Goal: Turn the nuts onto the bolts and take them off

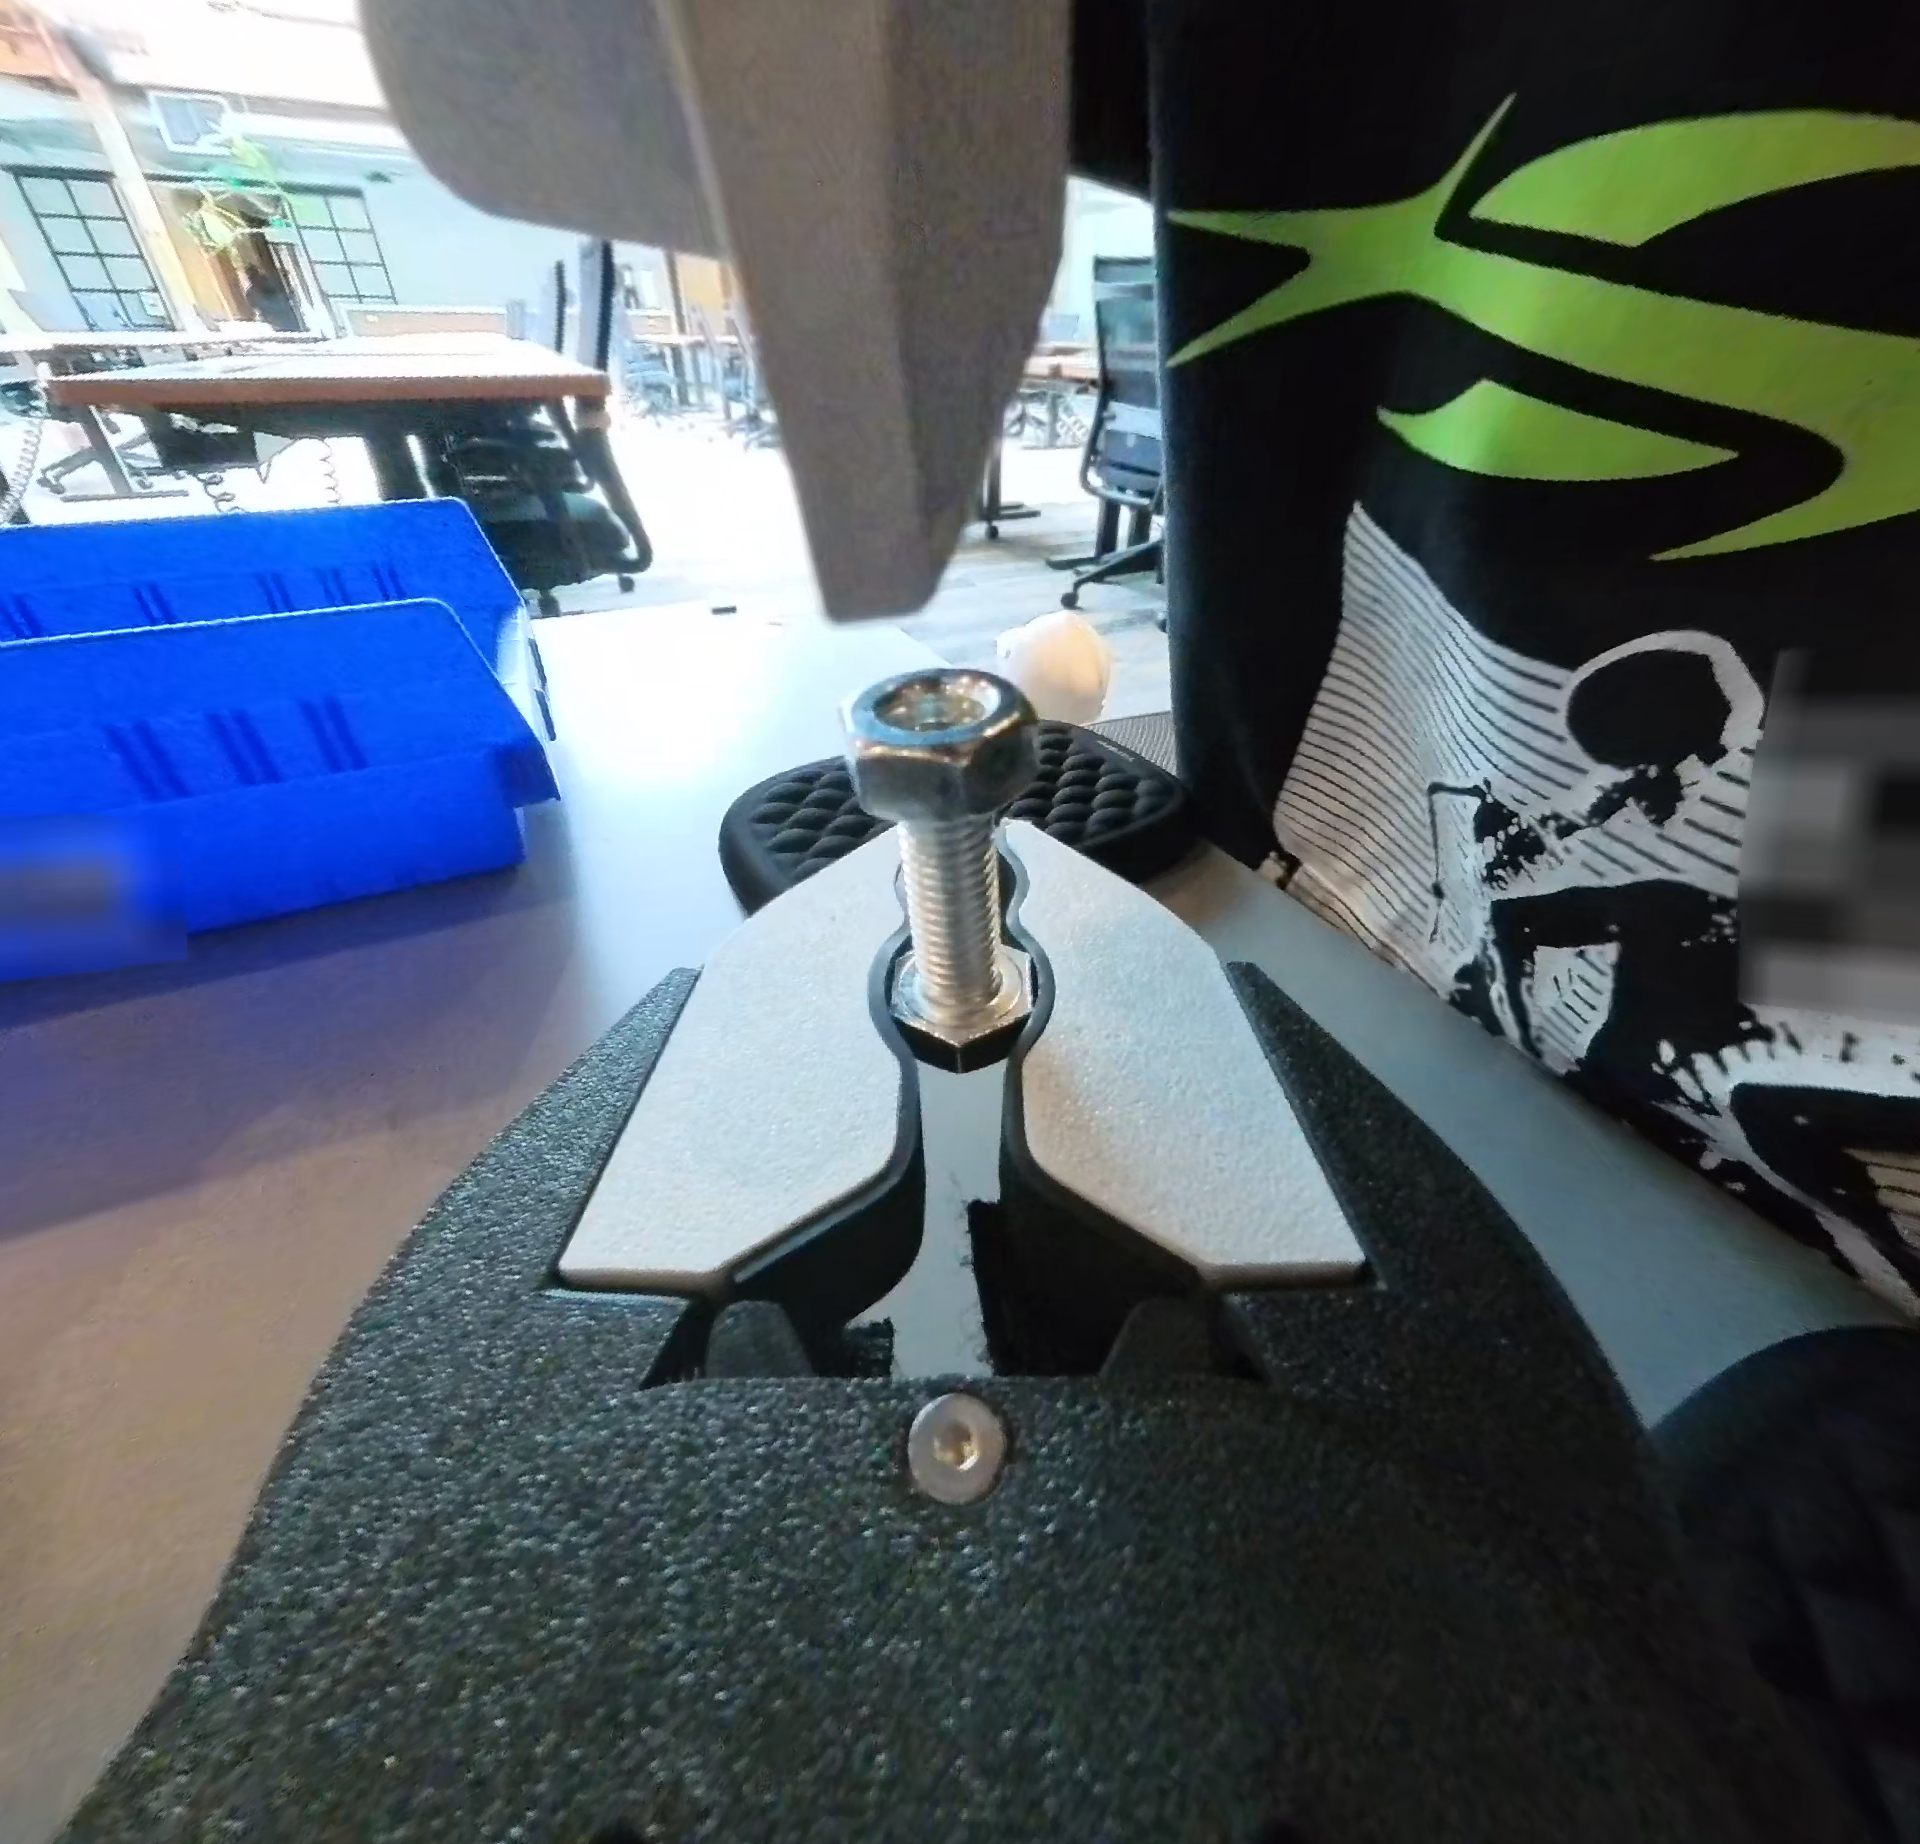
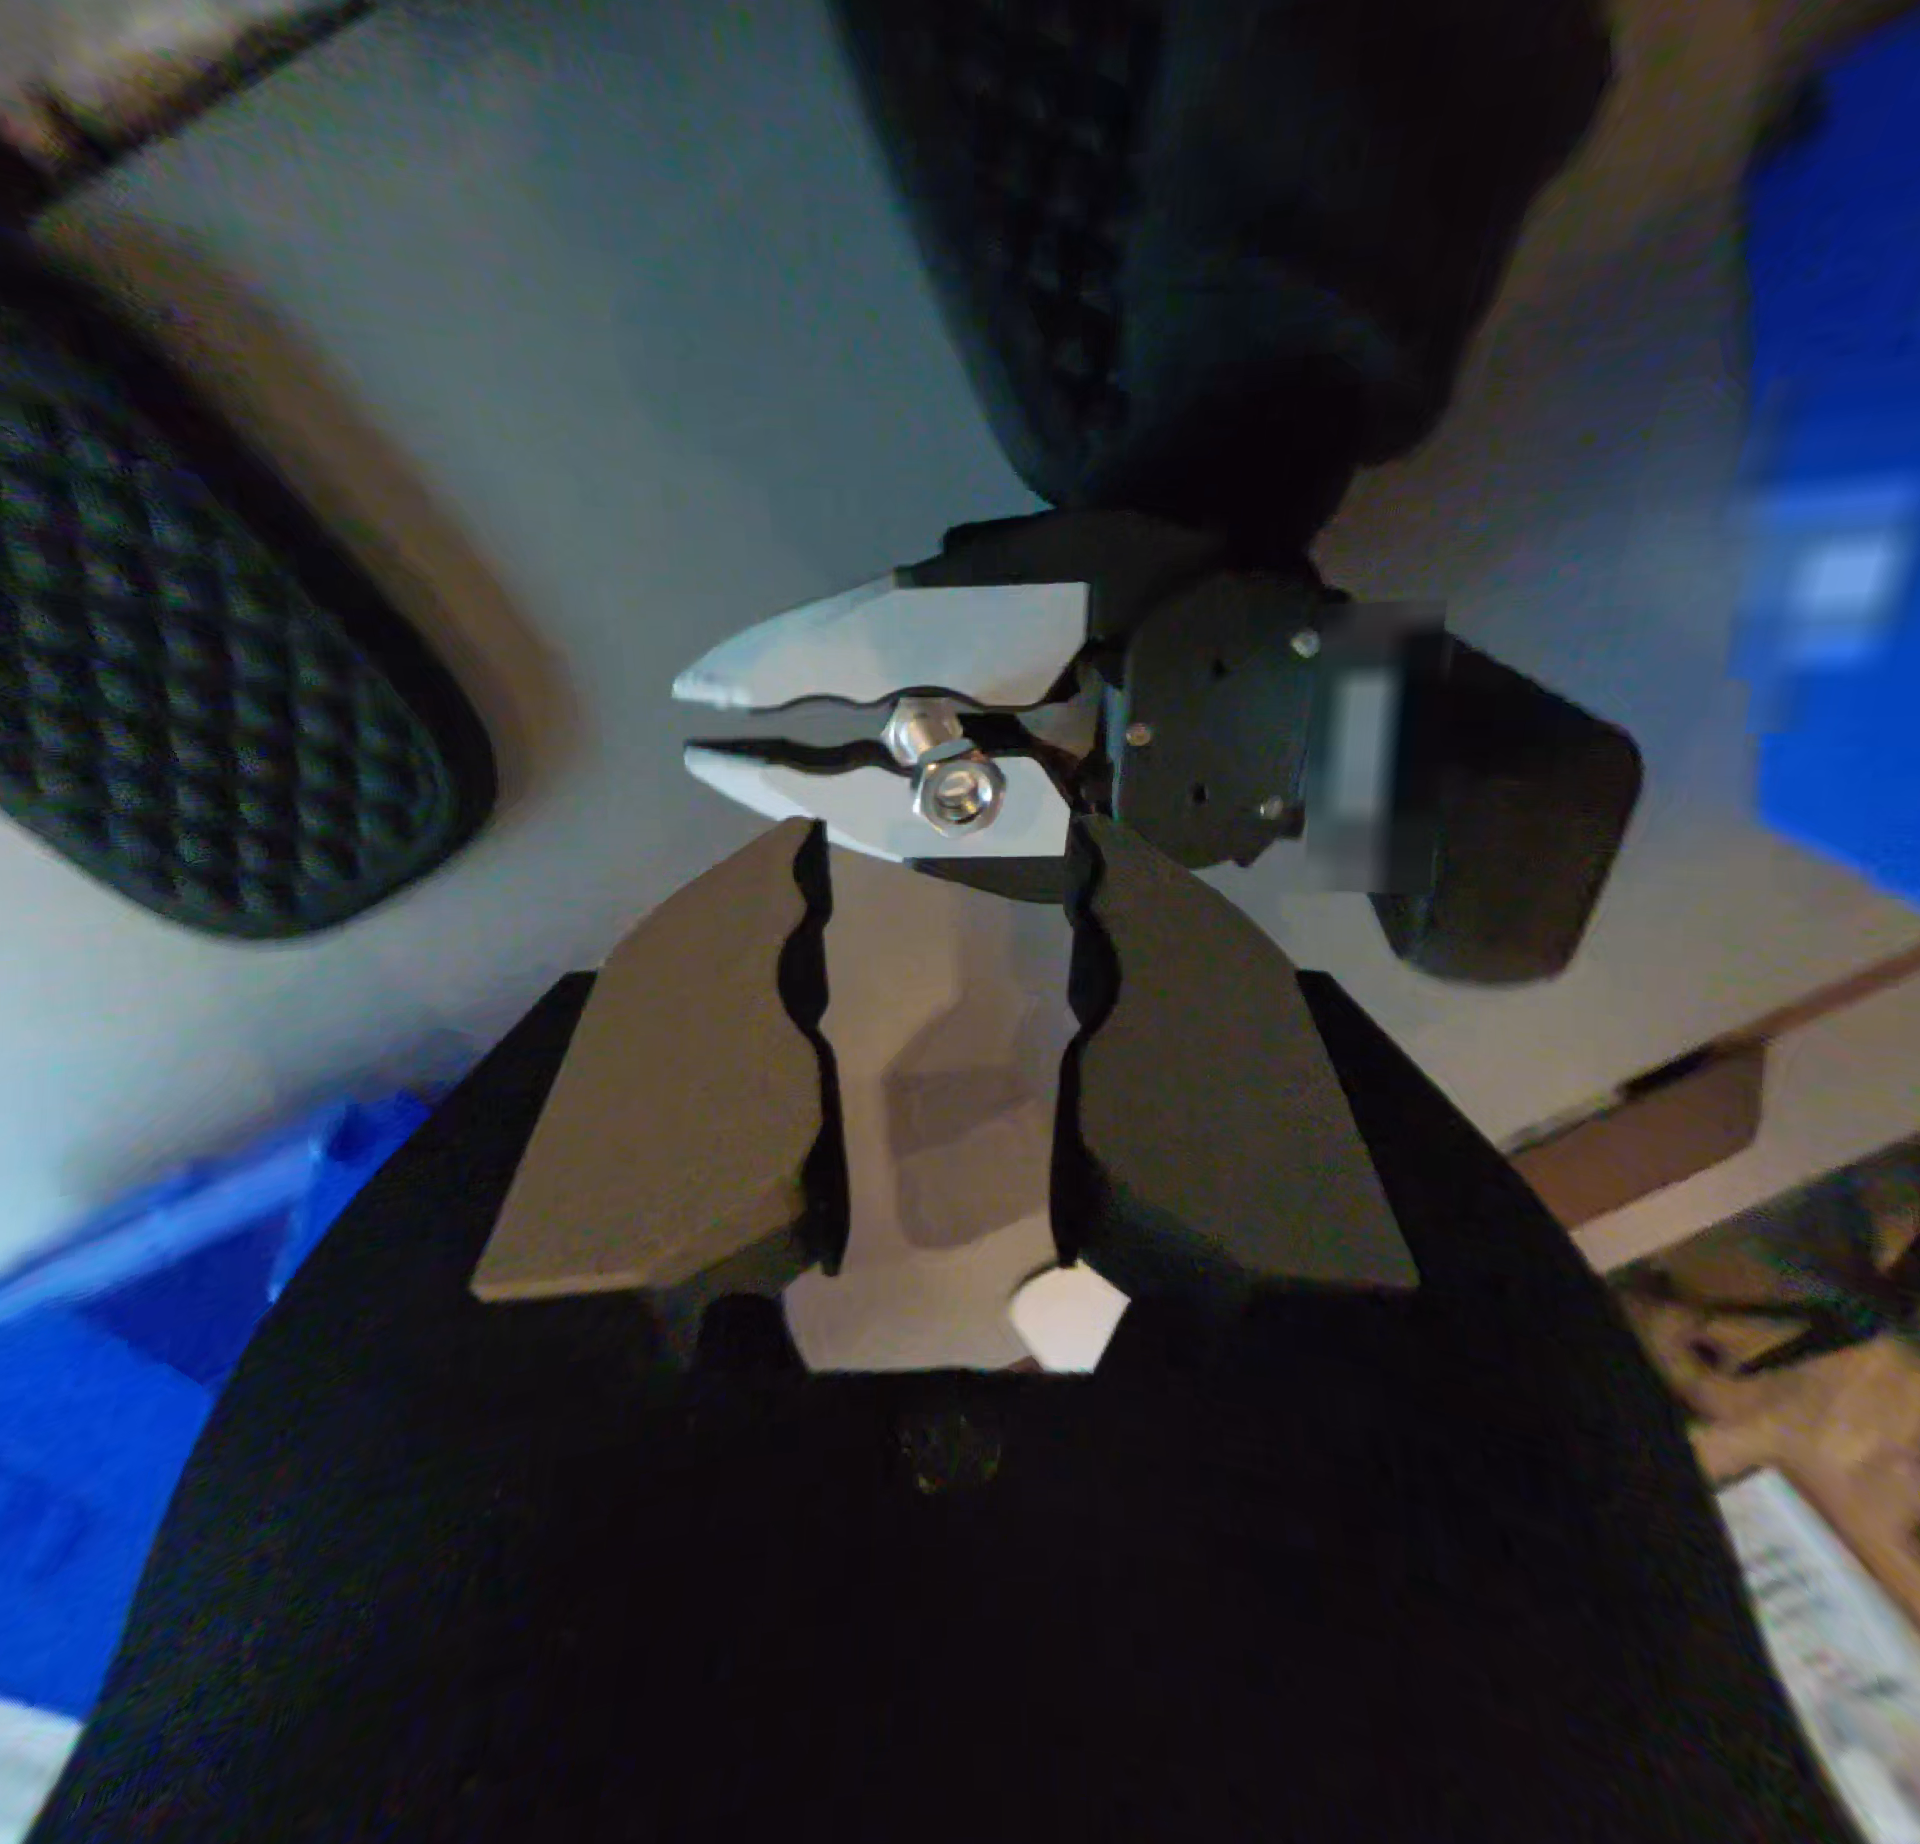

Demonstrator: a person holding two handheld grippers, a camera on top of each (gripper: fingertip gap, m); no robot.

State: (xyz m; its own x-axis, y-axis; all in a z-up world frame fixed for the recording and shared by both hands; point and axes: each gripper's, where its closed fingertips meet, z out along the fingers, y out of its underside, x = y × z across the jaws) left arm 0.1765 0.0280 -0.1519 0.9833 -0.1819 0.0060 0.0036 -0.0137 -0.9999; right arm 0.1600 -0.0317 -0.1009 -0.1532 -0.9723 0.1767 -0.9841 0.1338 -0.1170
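The left tongs (image 1: 961, 973) are squeezed shut on the head of a shiny silver metal bolt (image 1: 951, 921), so the bolt stands straight up out of them, its long way pointing up toward twelve o'clock in the left wrist view. A silver six-sided metal nut (image 1: 940, 745) sits at the very top of the bolt's thread, with most of the thread bare below it. The right tongs (image 2: 945, 859) are open and hold nothing; there is a clear gap between their two grey fingers (image 2: 686, 1088). In the right wrist view they look down onto the end of the bolt, and the nut (image 2: 958, 795) lies at twelve o'clock from them, just past their tips and not yet between them. In the left wrist view one grey finger of the right tongs (image 1: 883, 360) hangs right above the nut, close but not touching. So the right tongs are the nearer free ones, and I think they need to come straight down along the bolt until the nut sits between the fingers, then close and turn. All of this is held up over a pale grey tabletop (image 1: 260, 1119). A bright blue plastic bin (image 1: 249, 714) sits at about nine o'clock, and a black bumpy pad (image 1: 1101, 786) lies behind the bolt.
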